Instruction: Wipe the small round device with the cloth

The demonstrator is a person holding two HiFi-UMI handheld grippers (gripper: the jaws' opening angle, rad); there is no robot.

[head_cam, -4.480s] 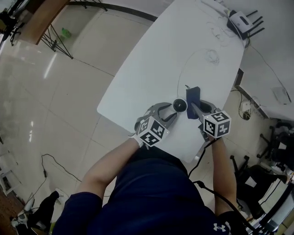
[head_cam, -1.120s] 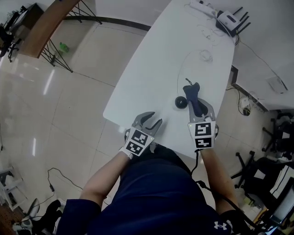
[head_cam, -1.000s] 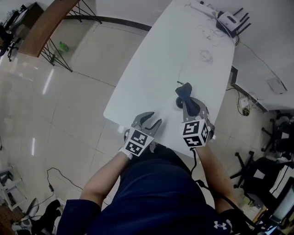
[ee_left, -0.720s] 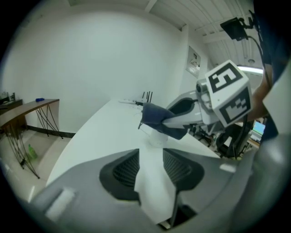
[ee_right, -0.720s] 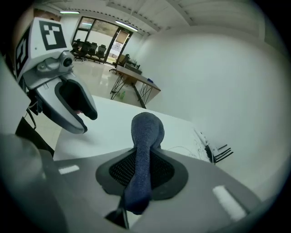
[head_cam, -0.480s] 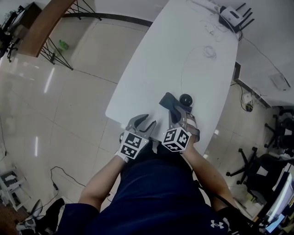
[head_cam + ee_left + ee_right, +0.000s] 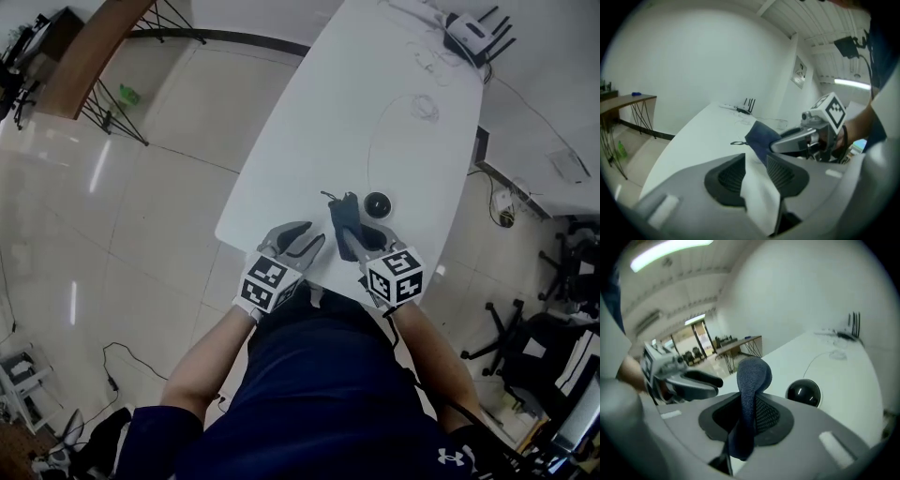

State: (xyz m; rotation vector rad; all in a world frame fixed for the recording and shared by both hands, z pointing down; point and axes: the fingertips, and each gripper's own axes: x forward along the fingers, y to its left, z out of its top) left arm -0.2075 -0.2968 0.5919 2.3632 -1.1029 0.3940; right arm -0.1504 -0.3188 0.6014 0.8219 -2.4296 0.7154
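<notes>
1. No word or brand name can be read anywhere. The marker cube (image 7: pixel 265 284) on each hand-held gripper carries only black-and-white square patterns. The person's dark sleeve (image 7: pixel 439 448) has a small white logo without letters.
2. The right hand-held gripper (image 7: pixel 356 234) (image 7: pixel 747 416) is clamped on the dark blue cloth (image 7: pixel 343 214) (image 7: pixel 751 380). The cloth stands up from the pads and bends over at its top.
3. The left hand-held gripper (image 7: pixel 305 240) (image 7: pixel 757 173) has its jaws apart, and they have just been closing. Nothing is between them (only the white counter (image 7: pixel 375 94) (image 7: pixel 693 140) shows through the gap).
4. The small round device (image 7: pixel 377 203) (image 7: pixel 803 392), a glossy black ball, sits on the counter near the person's edge. It is just beside the cloth, on its right. In the right gripper view a little gap separates the two.
5. The left gripper view does not show the device. It shows the cloth (image 7: pixel 761 136) sticking out of the right hand-held gripper (image 7: pixel 780 140), just ahead of the left hand-held gripper's own jaws.
6. The right gripper view shows the left hand-held gripper (image 7: pixel 710 383) at its left side, and far behind it a room with desks and ceiling lamps.
7. Only the head view shows the tiled floor (image 7: pixel 122 216) and the whole counter. A thin white cable (image 7: pixel 373 141) leads from the device toward a white router (image 7: pixel 466 36) at the far end. In both gripper views the router appears only as dark antennas (image 7: pixel 749 104) (image 7: pixel 853 323).
</notes>
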